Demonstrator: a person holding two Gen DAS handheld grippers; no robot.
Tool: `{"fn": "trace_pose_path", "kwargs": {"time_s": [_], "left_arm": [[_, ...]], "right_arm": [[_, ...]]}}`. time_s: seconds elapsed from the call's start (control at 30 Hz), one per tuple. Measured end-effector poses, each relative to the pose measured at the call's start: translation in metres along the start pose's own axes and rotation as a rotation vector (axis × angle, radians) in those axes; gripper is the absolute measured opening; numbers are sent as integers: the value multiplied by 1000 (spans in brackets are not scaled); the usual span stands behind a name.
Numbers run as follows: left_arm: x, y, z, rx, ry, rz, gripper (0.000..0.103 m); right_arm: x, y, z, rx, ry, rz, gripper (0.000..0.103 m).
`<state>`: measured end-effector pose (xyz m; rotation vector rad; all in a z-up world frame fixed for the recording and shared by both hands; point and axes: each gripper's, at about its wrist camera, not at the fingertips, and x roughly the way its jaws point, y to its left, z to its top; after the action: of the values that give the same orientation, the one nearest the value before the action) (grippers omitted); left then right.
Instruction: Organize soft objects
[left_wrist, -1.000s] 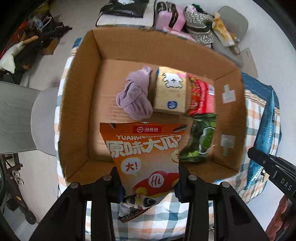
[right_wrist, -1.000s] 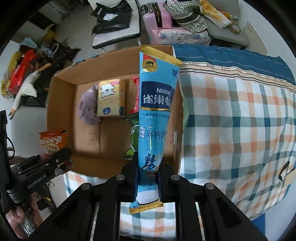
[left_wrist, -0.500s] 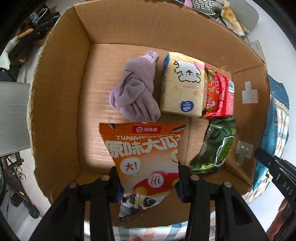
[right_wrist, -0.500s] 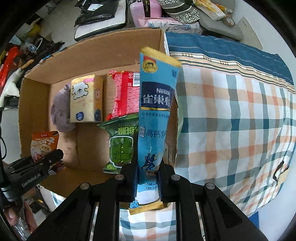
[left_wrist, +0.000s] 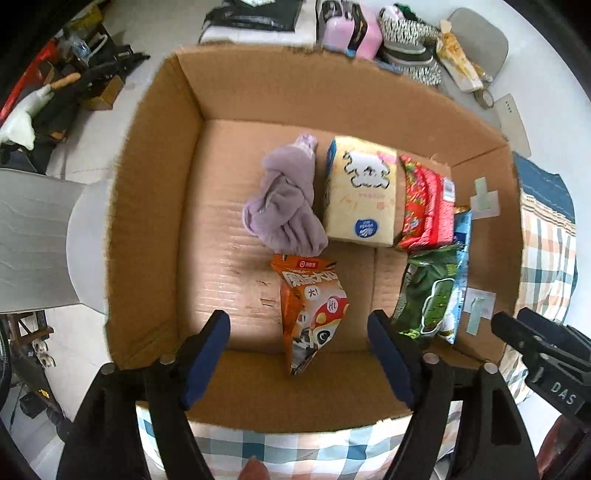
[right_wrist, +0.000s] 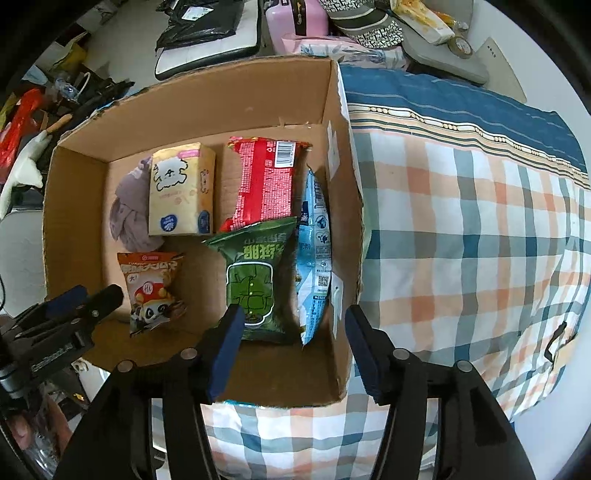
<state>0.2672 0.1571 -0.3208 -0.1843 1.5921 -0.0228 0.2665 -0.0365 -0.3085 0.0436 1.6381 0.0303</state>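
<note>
Both grippers hang over an open cardboard box (left_wrist: 155, 206) that sits on a checked cloth (right_wrist: 461, 229). The left gripper (left_wrist: 299, 347) has its jaws opening, and the orange snack bag (left_wrist: 312, 310) lies loose on the box floor between them, touched by neither pad. The right gripper (right_wrist: 295, 343) also has its jaws opening, with nothing clamped; below it the light blue packet (right_wrist: 314, 251) stands on edge against the right wall of the box, just beside the green packet (right_wrist: 255, 284). Further in lie a red packet (right_wrist: 267, 181), a yellow tissue pack (right_wrist: 181, 190) with a sheep drawn on it, and a bunched purple cloth (left_wrist: 284, 203) touching the tissue pack's left side. The orange bag's top edge sits just below that cloth. Beyond the box, bags and a pink case (left_wrist: 349, 24) clutter the floor.
</note>
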Motion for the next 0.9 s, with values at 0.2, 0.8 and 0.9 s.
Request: {"fn": "trace_pose_path", "kwargs": {"time_s": [0.2, 0.8, 0.9], "left_arm": [[-38, 5, -15, -7, -91, 17, 84], [-108, -10, -67, 2, -311, 109, 93], [-134, -16, -84, 12, -365, 121, 93]], "right_arm": [[-14, 10, -16, -25, -42, -12, 65], [-77, 14, -69, -22, -222, -31, 103], [-100, 11, -85, -19, -271, -21, 103]]}}
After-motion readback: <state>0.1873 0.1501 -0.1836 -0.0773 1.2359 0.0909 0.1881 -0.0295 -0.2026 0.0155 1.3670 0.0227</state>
